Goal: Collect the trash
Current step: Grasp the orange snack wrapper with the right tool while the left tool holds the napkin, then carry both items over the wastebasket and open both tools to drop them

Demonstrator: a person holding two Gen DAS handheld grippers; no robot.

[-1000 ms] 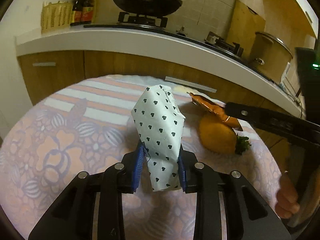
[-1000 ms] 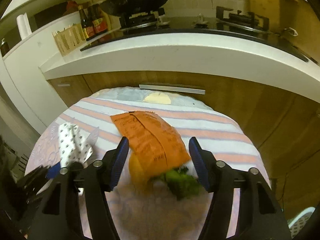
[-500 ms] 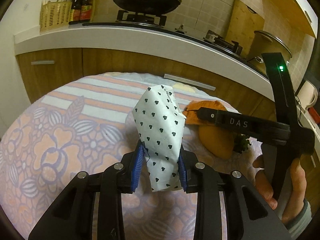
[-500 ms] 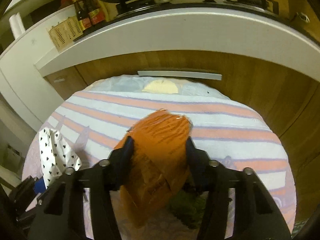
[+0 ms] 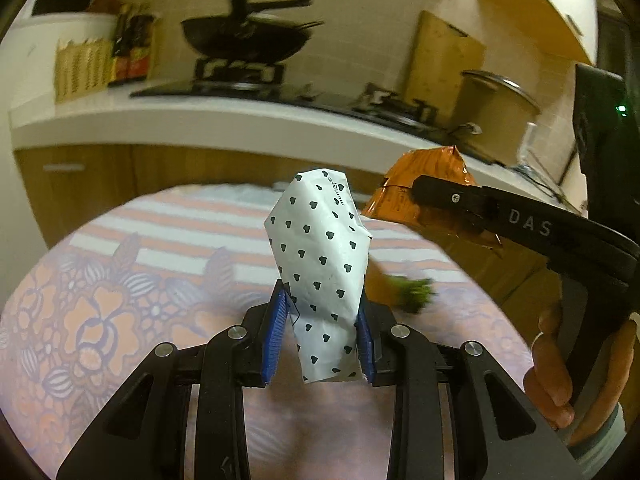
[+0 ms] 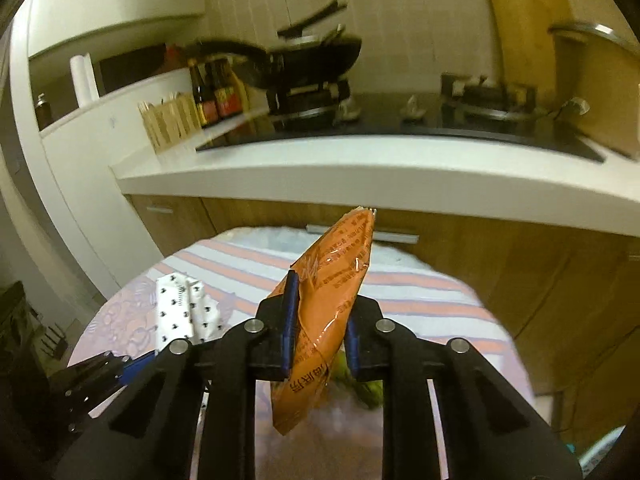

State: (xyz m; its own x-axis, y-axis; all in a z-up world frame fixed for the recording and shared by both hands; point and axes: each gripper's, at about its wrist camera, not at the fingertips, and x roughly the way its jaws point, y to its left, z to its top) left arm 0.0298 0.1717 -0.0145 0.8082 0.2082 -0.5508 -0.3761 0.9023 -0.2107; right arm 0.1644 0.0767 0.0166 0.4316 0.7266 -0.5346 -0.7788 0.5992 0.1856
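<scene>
While both grippers hang over the round table [image 5: 120,280] with its striped, flowered cloth, each has a piece of trash pinched. At lower centre of the left view, the left gripper [image 5: 320,340] clamps its blue pads on a white wrapper with black hearts [image 5: 320,256], standing upright. At centre of the right view, the right gripper [image 6: 318,328] squeezes an orange snack packet [image 6: 332,284] tight, tilted, clear of the cloth. Below it on the table lies an orange fruit with green leaves [image 5: 412,294], blurred. A hand [image 5: 560,372] shows at lower right.
</scene>
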